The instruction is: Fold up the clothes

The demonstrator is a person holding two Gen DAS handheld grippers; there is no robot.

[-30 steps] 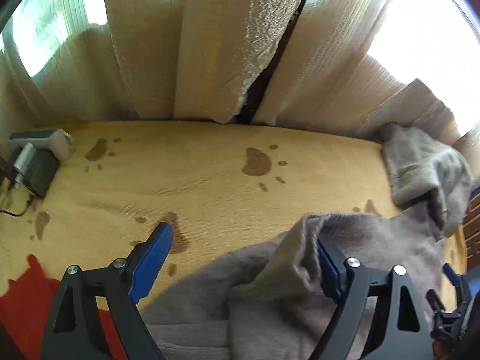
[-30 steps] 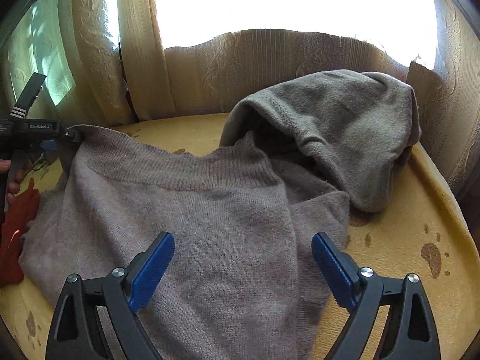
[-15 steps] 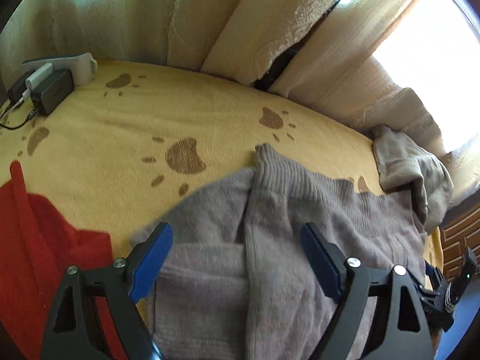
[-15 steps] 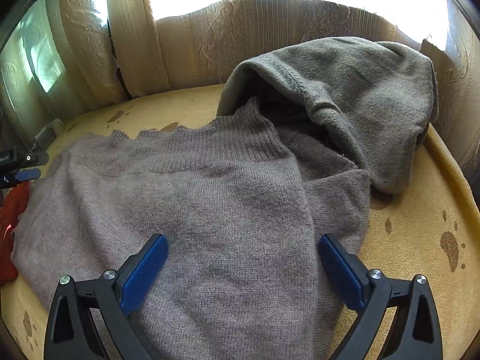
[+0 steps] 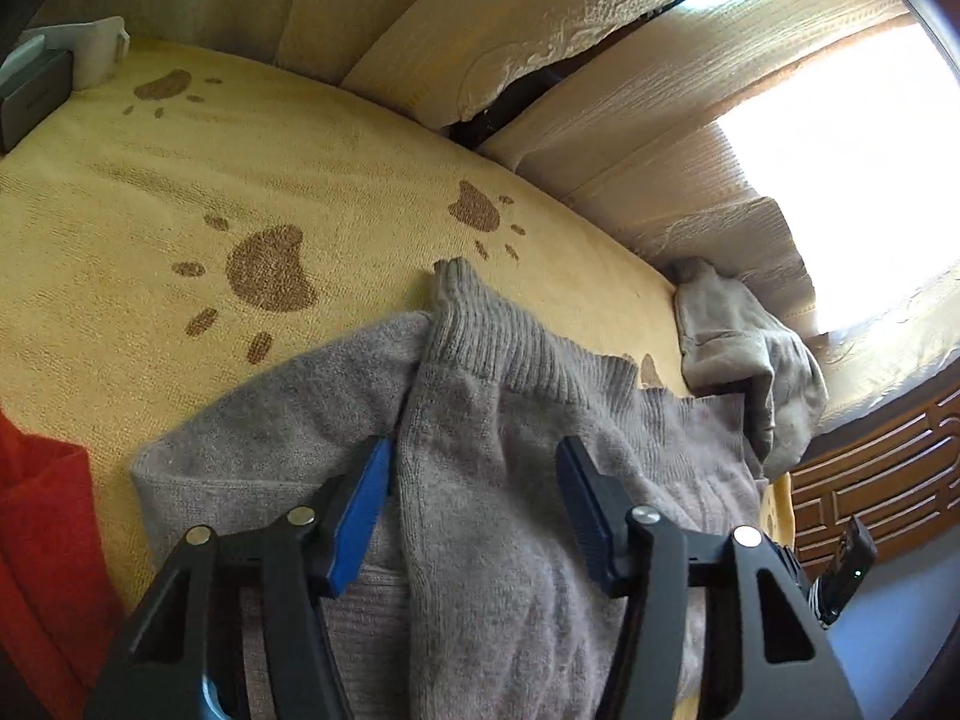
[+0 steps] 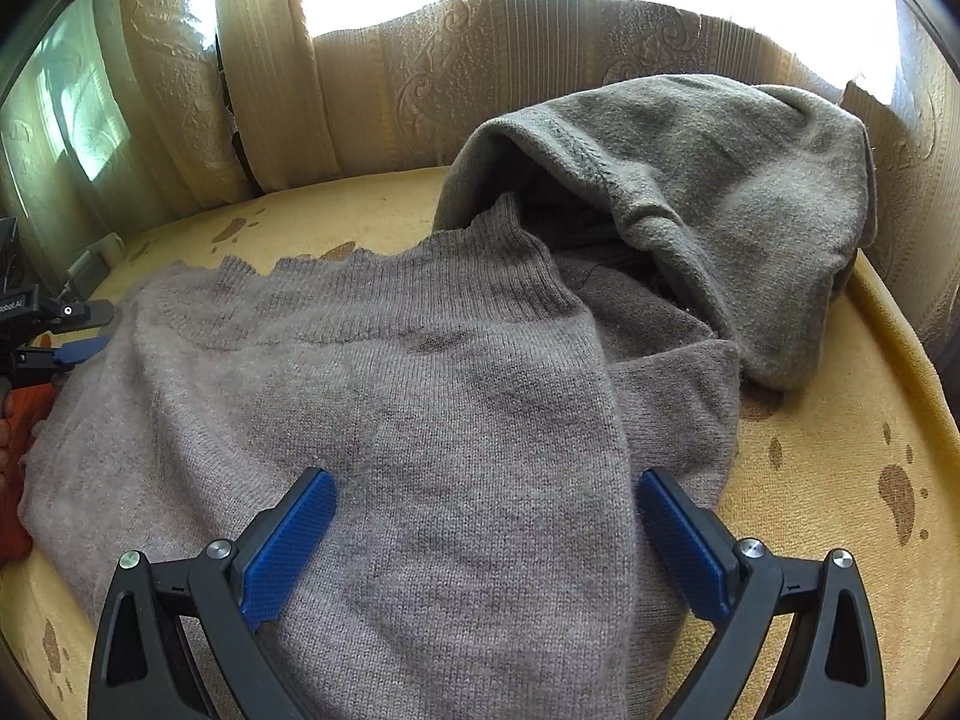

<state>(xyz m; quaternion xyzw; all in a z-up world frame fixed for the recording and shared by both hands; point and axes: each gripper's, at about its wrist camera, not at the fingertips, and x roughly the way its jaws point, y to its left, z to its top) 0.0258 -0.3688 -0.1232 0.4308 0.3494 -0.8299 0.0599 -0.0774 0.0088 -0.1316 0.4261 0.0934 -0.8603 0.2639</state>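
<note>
The red cloth [image 5: 42,546] is cut by the left edge of the picture. The grey sweater [image 5: 498,540] runs under the lower edge, so its bottom part is hidden. The dark device [image 5: 27,99] is partly cropped, its kind unclear.

bare yellow blanket [image 5: 180,192] lies open left of the sweater [image 6: 420,408] — curtains [image 6: 480,90] and a heaped grey garment [image 6: 720,180] wall the back.

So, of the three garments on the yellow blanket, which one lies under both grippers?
The grey-brown knitted sweater: it spreads beneath both; the olive-grey fleece garment sits behind it, the red cloth beside.
</note>
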